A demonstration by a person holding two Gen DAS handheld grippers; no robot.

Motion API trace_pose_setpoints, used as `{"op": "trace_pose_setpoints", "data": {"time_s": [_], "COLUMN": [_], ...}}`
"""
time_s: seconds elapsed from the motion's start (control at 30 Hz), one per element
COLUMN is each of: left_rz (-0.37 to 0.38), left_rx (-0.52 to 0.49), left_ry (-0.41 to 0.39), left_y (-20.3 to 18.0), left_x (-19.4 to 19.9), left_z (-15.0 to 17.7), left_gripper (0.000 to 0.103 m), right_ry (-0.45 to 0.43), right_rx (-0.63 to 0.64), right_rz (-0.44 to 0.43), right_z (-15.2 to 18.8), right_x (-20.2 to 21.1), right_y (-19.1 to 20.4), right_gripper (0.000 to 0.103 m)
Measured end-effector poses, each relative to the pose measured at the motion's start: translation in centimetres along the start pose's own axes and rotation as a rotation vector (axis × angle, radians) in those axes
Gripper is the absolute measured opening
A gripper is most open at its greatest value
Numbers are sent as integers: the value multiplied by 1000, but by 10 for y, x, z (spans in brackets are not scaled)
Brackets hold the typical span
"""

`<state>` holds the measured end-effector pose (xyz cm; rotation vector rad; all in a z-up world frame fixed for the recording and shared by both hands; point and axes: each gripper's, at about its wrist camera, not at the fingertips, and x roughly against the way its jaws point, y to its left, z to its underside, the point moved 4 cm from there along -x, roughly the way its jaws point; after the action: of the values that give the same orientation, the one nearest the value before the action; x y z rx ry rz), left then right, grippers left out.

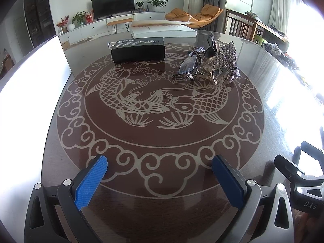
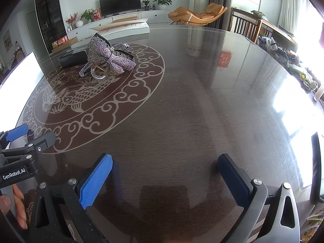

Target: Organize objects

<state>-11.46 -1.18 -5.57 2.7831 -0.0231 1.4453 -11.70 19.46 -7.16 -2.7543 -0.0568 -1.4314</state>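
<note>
Left gripper [image 1: 159, 179], right gripper [image 2: 165, 179]: jaws wide, empty | black box [image 1: 138, 49], glasses [image 1: 187, 65], rhinestone bow clip [image 1: 226, 62] clustered far across tabletop [image 2: 202, 101] | risk: snagging tangled pile, dragging glasses along.

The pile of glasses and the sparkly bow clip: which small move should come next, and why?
Probably ease the left gripper forward toward the glasses, the nearest piece of the pile. Both grippers are open and hold nothing. The rhinestone bow clip lies tangled on the glasses, right of the black box, so they need separating first.
</note>
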Motion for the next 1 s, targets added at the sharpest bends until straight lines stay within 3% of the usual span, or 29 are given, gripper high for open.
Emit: {"op": "trace_pose_setpoints", "data": {"time_s": [0.7,1.0], "left_rz": [2,2], "left_rx": [-5,-6], "left_ry": [2,6], "left_y": [1,12], "left_x": [0,16], "left_z": [-1,22], "left_gripper": [103,103], "right_ry": [-3,-6], "right_rx": [3,0], "right_rz": [-3,-1], "right_z": [2,2], "right_x": [2,3], "right_y": [-2,-3], "right_gripper": [103,103]}}
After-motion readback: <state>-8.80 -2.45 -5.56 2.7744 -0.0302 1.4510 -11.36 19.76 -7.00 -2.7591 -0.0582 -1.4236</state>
